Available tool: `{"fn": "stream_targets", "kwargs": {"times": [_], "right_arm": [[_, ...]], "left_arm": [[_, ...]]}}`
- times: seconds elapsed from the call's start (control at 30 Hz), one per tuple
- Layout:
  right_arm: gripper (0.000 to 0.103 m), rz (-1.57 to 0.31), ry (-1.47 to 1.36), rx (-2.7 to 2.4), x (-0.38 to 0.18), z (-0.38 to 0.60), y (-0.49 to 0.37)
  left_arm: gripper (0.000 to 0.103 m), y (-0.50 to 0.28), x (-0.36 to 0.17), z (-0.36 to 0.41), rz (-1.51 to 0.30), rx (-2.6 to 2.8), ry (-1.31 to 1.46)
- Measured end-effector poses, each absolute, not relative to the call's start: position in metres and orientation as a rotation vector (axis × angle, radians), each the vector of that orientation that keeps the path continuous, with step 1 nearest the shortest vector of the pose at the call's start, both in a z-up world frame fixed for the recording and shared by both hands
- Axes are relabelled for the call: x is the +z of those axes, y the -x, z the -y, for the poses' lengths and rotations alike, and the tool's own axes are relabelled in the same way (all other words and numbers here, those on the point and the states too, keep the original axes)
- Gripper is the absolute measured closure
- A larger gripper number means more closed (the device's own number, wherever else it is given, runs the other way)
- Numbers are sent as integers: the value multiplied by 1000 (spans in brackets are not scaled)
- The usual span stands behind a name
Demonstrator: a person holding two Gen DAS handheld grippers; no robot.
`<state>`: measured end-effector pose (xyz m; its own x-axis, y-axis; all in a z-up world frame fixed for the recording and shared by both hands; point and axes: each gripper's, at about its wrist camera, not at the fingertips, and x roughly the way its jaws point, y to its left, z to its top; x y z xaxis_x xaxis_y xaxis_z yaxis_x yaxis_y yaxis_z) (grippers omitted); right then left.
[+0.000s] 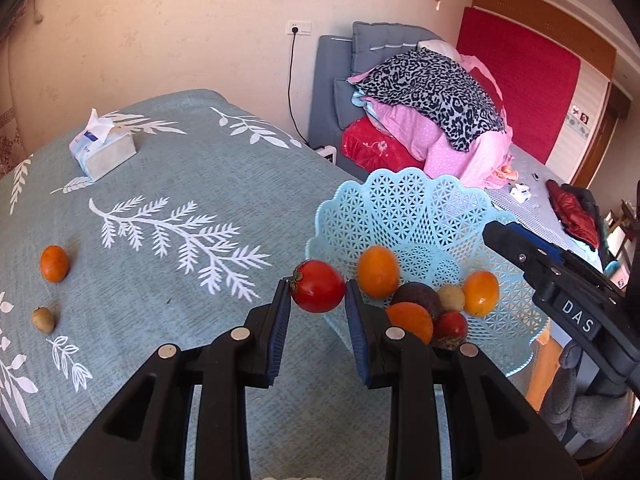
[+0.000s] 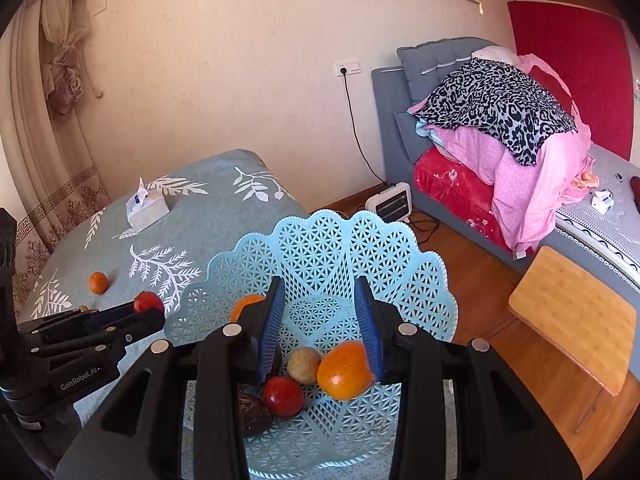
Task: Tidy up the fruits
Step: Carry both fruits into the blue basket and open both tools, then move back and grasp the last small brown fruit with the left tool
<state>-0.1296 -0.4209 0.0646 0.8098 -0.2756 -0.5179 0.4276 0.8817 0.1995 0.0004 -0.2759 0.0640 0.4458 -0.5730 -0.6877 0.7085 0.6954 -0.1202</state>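
Observation:
My left gripper [image 1: 318, 286] is shut on a red fruit [image 1: 320, 292] and holds it above the tablecloth, just left of the light blue lattice basket [image 1: 400, 208]. The basket holds several fruits: two oranges [image 1: 378, 271] [image 1: 480, 293], a dark one [image 1: 416, 294], a small tan one [image 1: 451, 297] and a red one [image 1: 450, 326]. An orange fruit [image 1: 55, 263] and a small brownish fruit [image 1: 43, 319] lie on the cloth at the left. My right gripper [image 2: 318, 280] hangs over the basket [image 2: 320, 240], jaws apart, with nothing between them.
A tissue box [image 1: 102, 150] stands at the far side of the table with the teal leaf-print cloth [image 1: 180, 168]. The basket sits at the table's right edge. Beyond it are a wooden stool [image 2: 572, 316], a small heater [image 2: 390, 200] and a bed piled with bedding [image 2: 500, 120].

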Motion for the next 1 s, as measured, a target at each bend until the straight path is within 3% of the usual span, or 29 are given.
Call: {"fn": "stream_targets", "kwargs": {"times": [0.17, 0.23, 0.27, 0.3, 0.53, 0.67, 0.83, 0.9, 0.93, 1.0], "right_arm": [[66, -509, -322, -377, 62, 420, 127], [66, -510, -323, -377, 61, 420, 127], [66, -510, -325, -377, 61, 420, 127], [66, -509, -326, -377, 61, 420, 127], [66, -511, -326, -374, 60, 418, 126], [66, -511, -320, -367, 61, 415, 124], [66, -510, -323, -362, 61, 412, 123], [59, -512, -324, -357, 62, 410, 122], [50, -507, -323, -355, 62, 408, 121], [46, -502, -308, -346, 64, 401, 119]], "left_arm": [[71, 0, 58, 289, -793, -868, -180], [58, -1, 57, 289, -796, -874, -171], [42, -1, 57, 288, -787, -857, -172], [36, -1, 57, 286, -776, -844, -167], [35, -13, 55, 271, -797, -789, -133], [22, -14, 57, 265, -769, -760, -137], [15, -20, 56, 255, -757, -712, -145], [13, -23, 56, 249, -755, -690, -140], [11, -25, 56, 246, -751, -680, -138], [9, -28, 56, 238, -744, -653, -130]]}}
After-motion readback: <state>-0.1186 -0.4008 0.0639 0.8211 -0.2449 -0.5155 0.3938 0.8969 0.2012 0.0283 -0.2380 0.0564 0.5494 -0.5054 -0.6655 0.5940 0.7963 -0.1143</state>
